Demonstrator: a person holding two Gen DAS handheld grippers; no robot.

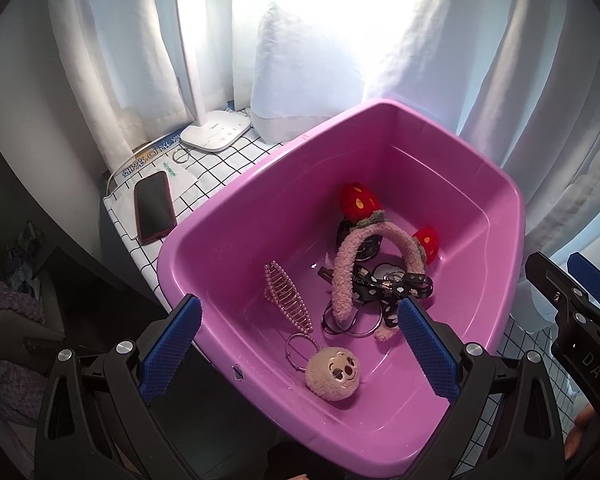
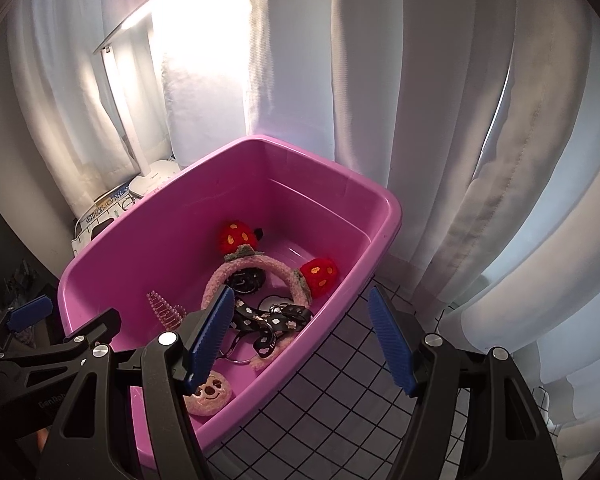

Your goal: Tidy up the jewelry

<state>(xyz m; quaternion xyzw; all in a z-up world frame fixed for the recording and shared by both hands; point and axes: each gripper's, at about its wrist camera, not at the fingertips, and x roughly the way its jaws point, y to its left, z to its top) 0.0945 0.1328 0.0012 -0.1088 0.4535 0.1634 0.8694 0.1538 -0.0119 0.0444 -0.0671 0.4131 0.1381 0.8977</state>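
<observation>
hovering my left gripper point(image 1: 300, 354) wide open and empty over the pink tub point(image 1: 228, 216), i see the pearl hair clip point(image 1: 286, 298) just ahead between my fingers, the plush keychain point(image 1: 332, 374) nearer. the fuzzy headband point(image 1: 364, 264) lies tangled with a black lanyard point(image 1: 396, 288), so lifting one could drag the rest (messy).

from my right gripper point(image 2: 304, 344), also wide open and empty, the tub's rim point(image 2: 380, 256) runs between my fingers; closing here might clip it and tip the tub.
</observation>
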